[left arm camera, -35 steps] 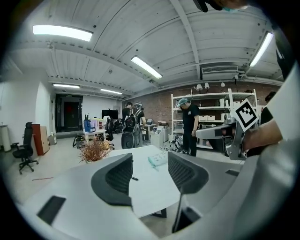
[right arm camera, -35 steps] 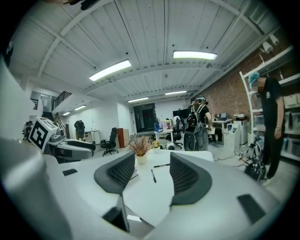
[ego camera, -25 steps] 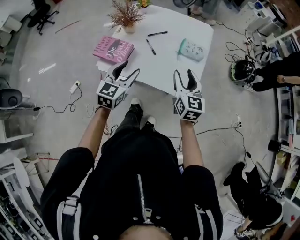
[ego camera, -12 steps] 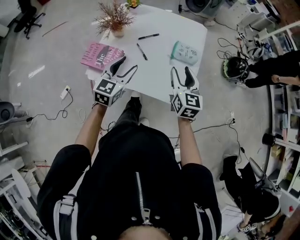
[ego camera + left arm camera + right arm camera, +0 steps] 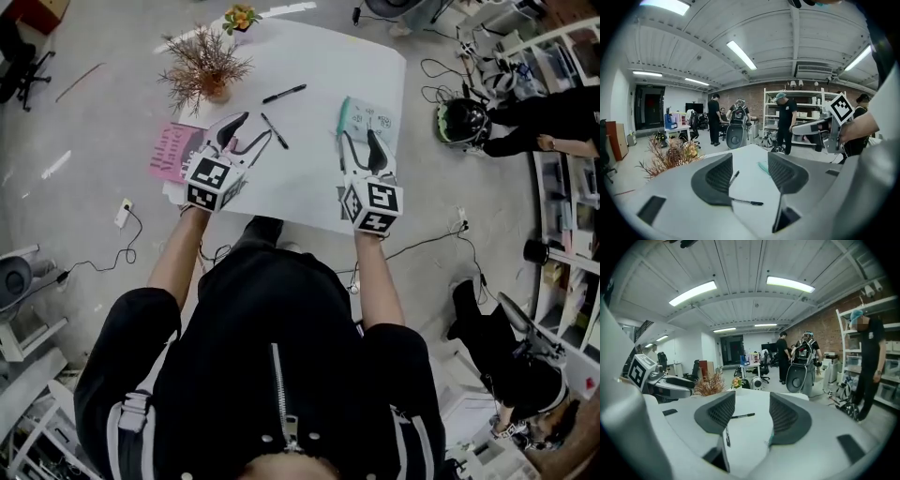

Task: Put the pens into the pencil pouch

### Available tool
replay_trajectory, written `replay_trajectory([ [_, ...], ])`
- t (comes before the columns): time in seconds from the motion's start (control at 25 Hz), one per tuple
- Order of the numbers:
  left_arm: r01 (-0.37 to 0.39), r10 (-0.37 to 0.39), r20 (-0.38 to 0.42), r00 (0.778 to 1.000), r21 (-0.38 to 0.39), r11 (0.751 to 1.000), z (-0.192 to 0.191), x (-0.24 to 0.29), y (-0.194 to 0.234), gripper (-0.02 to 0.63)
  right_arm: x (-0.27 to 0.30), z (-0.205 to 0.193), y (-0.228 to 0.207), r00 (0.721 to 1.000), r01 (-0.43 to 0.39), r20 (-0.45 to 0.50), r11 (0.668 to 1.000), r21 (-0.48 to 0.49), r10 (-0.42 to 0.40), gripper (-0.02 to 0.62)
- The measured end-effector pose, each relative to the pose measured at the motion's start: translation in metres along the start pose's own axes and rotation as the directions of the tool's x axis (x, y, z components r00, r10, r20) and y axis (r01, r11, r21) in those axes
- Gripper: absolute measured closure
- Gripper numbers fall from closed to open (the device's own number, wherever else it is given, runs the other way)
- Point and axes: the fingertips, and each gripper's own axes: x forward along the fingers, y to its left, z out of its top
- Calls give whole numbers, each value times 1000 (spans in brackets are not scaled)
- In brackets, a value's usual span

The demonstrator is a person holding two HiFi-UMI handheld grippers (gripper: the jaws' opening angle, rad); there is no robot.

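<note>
Two black pens lie on the white table (image 5: 309, 178): one (image 5: 284, 94) farther back, the other (image 5: 274, 130) nearer. A mint-green pencil pouch (image 5: 367, 114) lies to their right. My left gripper (image 5: 253, 129) hovers open just left of the nearer pen, empty. My right gripper (image 5: 361, 141) is open and empty above the pouch's near end. In the left gripper view both pens (image 5: 734, 176) (image 5: 747, 202) and the pouch (image 5: 764, 167) show between the spread jaws. In the right gripper view both pens (image 5: 743, 416) (image 5: 727, 436) lie ahead, and the pouch's edge (image 5: 770, 438) peeks by the right jaw.
A pink book (image 5: 173, 150) lies at the table's left edge, a dried plant in a pot (image 5: 202, 70) behind it, a small flower pot (image 5: 241, 17) at the far corner. Cables and a helmet (image 5: 457, 122) lie on the floor. People stand in the background (image 5: 786, 119).
The person has come up to the table: both grippers, earlier at its near edge, now reach over it near the pens and pouch. Both stay open.
</note>
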Motion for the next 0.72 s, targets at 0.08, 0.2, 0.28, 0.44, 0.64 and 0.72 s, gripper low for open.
replay_trajectory([
  [0.08, 29, -29, -12, 999, 6, 1000, -3, 11, 10, 370, 13, 0, -3, 999, 28, -16, 1000, -1, -28, 371],
  [0.2, 69, -69, -28, 997, 9, 998, -8, 25, 21, 370, 27, 0, -7, 998, 61, -32, 998, 1, -61, 373],
  [0.28, 91, -90, -41, 995, 15, 996, -11, 34, 25, 370, 35, -2, -10, 996, 77, -44, 997, 7, -76, 373],
  [0.44, 122, -121, -64, 991, 9, 992, -24, 50, 32, 370, 51, -7, -15, 994, 97, -59, 995, 15, -96, 374],
  [0.64, 156, -152, -103, 983, 29, 987, -41, 66, 33, 370, 64, -16, -21, 991, 106, -84, 994, 14, -104, 376],
  [0.72, 159, -155, -108, 982, 22, 987, -44, 71, 35, 370, 69, -20, -25, 990, 108, -93, 994, 18, -106, 376],
])
